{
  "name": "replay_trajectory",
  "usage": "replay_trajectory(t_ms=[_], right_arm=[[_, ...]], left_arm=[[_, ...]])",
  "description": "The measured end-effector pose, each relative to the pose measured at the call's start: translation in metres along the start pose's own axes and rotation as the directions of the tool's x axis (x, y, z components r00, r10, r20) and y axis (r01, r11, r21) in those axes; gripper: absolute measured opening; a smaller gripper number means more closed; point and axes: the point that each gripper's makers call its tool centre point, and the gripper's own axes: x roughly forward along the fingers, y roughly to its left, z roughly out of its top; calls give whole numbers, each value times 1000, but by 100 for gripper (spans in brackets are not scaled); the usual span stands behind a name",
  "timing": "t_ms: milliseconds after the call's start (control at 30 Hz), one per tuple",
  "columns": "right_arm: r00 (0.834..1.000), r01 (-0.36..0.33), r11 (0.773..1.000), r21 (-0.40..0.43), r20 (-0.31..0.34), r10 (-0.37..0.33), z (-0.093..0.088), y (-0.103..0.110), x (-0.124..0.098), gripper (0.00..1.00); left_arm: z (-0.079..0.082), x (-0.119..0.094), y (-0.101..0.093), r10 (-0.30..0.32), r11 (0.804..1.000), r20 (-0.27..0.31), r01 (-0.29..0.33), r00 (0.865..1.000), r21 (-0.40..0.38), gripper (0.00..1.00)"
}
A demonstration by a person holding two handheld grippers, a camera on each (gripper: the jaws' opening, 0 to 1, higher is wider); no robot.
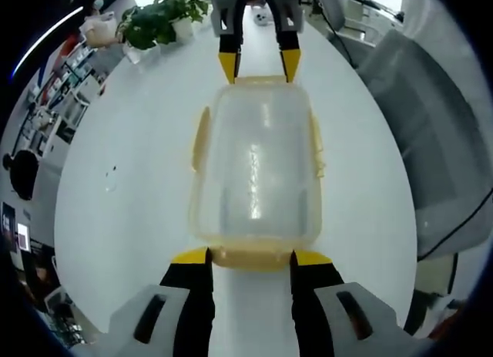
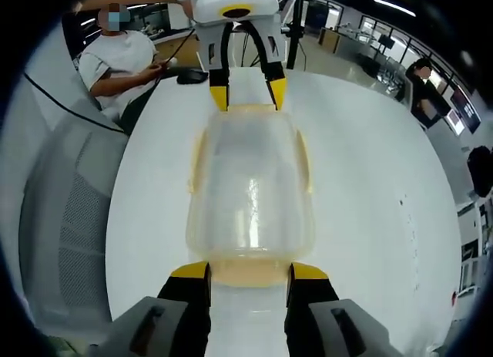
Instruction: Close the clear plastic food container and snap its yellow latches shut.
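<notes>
Clear plastic container (image 1: pixel 256 168) on white table (image 1: pixel 131 187), lid on; left gripper (image 1: pixel 250 258) and right gripper (image 2: pixel 249 272) spread at its 2 opposite end latches, gripping nothing.

White table (image 1: pixel 131 210), potted plant (image 1: pixel 158 19), grey mesh chair (image 2: pixel 65 218).

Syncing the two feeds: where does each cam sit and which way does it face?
Left gripper view: rides the left tongs, looking along the white table over the clear container toward the right tongs at its far end; potted plant beyond.
Right gripper view: rides the right tongs, facing the opposite way over the container toward the left tongs; a seated person behind.
Shared: container, table, both tongs, one at each end latch.
</notes>
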Motion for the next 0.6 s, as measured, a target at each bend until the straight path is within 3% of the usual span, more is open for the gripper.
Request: replay_trajectory(t_ms=[600], right_arm=[[1000,6,1000,19,-11,-6,-23,3,-10,34]], left_arm=[[25,10,-2,-6,1000,18,6,1000,14,36]])
